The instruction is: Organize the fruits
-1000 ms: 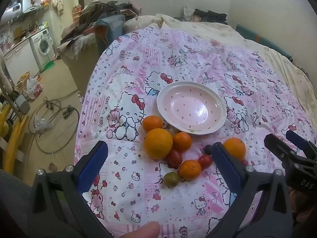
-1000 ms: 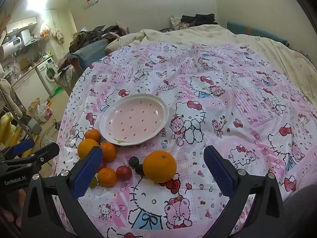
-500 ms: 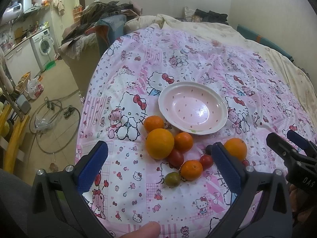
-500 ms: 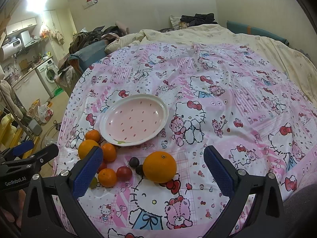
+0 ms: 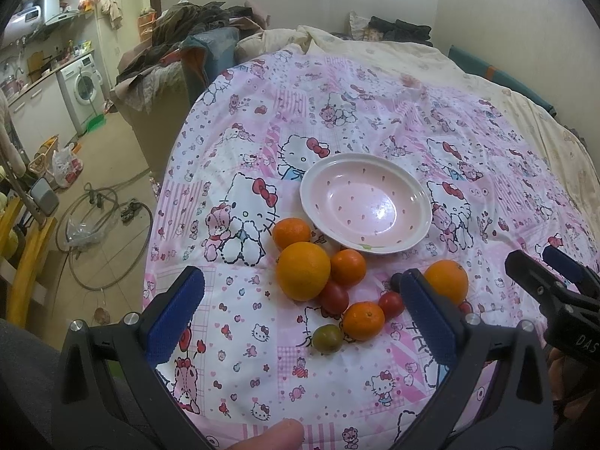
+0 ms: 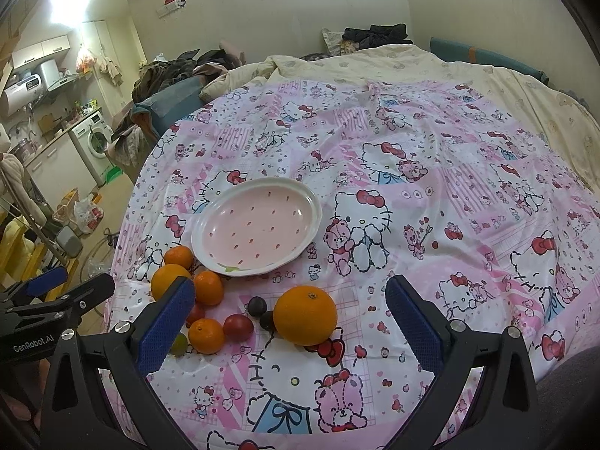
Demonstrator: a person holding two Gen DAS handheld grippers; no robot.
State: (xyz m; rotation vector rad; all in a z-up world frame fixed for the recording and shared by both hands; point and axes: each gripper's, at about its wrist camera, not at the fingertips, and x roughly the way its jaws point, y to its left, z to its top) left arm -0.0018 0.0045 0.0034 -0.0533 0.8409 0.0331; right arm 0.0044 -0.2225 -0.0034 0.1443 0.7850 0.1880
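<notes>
An empty pink plate lies on the Hello Kitty bedspread. In front of it lie a big orange, small tangerines, red tomatoes, a green tomato and another big orange with two dark plums. My left gripper is open above the near edge, just short of the fruit. My right gripper is open, with the big orange between its fingers' line, and holds nothing.
The bedspread covers a bed whose left edge drops to the floor with hoses. A pile of clothes and a washing machine stand beyond. Each gripper shows at the edge of the other's view.
Both grippers have edged slightly forward toward the fruit. Nothing on the bed has moved.
</notes>
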